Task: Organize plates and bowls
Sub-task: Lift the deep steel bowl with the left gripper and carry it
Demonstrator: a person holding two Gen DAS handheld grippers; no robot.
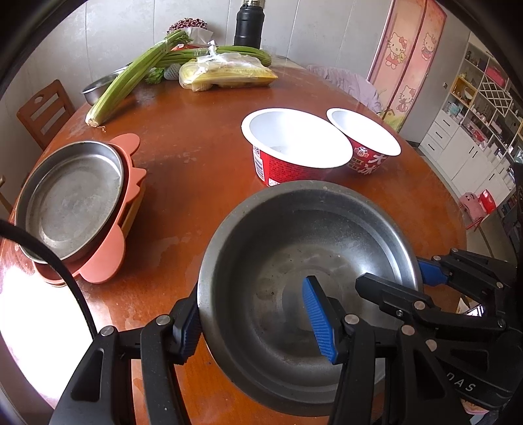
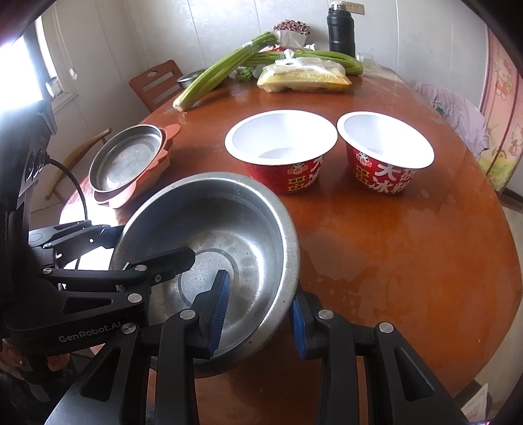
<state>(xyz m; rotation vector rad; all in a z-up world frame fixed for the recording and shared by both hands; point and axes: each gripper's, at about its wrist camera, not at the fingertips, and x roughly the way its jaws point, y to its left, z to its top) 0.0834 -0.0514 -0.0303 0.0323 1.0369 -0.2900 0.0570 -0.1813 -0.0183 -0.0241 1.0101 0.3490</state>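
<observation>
Nearest of all, the dull grey round metal bowl (image 1: 310, 287) is gripped by both tools at once. The left tool (image 1: 258, 322) is clamped on the bowl's left rim, one blue ribbed pad inside the wall and one outside. The right tool (image 2: 260, 314) pinches the opposite rim the same way, its jaws closed tight on the thin metal. The bowl looks tilted, and whether its base touches the glossy reddish-brown round wooden tabletop (image 2: 392, 245) I cannot tell.

Just beyond the bowl stand two empty red paper cups with white insides, the wider cup (image 1: 294, 147) almost touching the bowl's far rim in the left view, the smaller cup (image 1: 366, 144) beside it. Left of the bowl, well apart, a shallow steel plate (image 1: 70, 199) sits on stacked salmon-pink plastic trays (image 1: 111, 258).

The risks, as I judge them: a thin, slick rim can slip from the pads if the two hands pull apart or twist unevenly, and pushing the bowl forward could topple the light cups.

Farthest from the bowl lie green celery stalks (image 1: 130, 75), a clear plastic food bag (image 1: 228, 73) and a black flask (image 1: 248, 24).
</observation>
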